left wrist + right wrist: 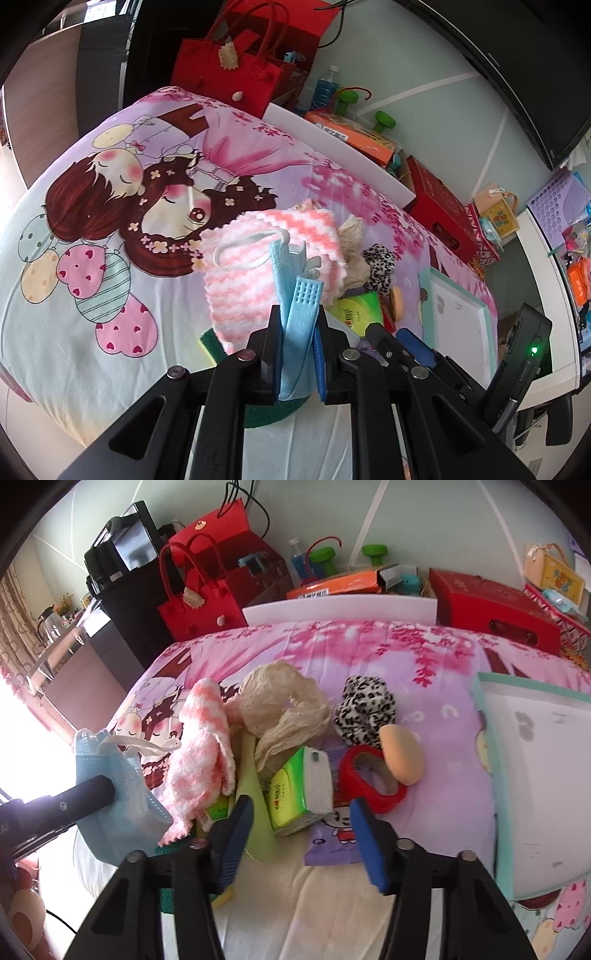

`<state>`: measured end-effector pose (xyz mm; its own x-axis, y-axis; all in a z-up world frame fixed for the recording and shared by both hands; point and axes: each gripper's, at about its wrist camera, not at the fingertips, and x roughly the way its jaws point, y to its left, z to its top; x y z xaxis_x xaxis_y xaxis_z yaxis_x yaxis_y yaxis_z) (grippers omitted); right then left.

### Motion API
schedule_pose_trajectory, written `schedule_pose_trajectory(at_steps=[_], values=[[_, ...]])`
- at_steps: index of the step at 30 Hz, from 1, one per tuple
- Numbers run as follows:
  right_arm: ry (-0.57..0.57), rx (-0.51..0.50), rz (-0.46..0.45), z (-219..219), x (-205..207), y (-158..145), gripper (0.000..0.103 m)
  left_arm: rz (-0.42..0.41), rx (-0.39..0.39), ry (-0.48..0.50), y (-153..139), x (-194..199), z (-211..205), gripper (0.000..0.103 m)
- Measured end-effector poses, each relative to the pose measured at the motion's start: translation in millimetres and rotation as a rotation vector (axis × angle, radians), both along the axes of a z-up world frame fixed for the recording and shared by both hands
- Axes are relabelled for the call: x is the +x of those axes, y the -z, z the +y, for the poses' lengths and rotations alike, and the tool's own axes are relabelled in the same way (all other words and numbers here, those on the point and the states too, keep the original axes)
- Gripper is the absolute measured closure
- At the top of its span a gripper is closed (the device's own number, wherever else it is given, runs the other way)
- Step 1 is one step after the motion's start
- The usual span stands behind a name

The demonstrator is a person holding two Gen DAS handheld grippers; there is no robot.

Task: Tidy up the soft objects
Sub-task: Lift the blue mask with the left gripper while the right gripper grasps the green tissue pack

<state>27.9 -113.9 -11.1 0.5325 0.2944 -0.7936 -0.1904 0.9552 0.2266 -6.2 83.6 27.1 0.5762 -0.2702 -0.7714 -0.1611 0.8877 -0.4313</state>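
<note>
My left gripper [297, 332] is shut on a blue face mask [295, 332] and holds it above the bed; the mask also shows at the left of the right wrist view [122, 794]. Just beyond it lies a pink-and-white fluffy cloth [258, 266], also seen in the right wrist view [199, 753]. My right gripper [301, 834] is open and empty, over a green tissue pack [299, 794]. Near it lie a beige mesh bag [280, 705], a leopard-print scrunchie [364, 709], a peach sponge [402, 753] and a red tape roll [369, 775].
A teal-rimmed white box [535, 775] stands at the right on the cartoon bedspread [332, 657]. Red bags [199, 598], a red box [491, 605], green dumbbells [321, 559] and an orange box [340, 585] crowd the far side. A green-yellow sponge [221, 895] lies below my right fingers.
</note>
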Motion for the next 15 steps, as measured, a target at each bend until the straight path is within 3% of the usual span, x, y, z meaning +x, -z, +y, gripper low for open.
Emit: schedule_pose_trajectory(at_steps=[8, 15], values=[[-0.002, 0.036, 0.035, 1.2, 8.1, 10.1, 0.059, 0.035, 0.012, -0.016, 11.1, 2.2, 6.3, 0.089], [0.004, 0.065, 0.060, -1.6, 11.5, 16.0, 0.060, 0.045, 0.020, -0.014, 14.4, 2.9, 4.8, 0.089]])
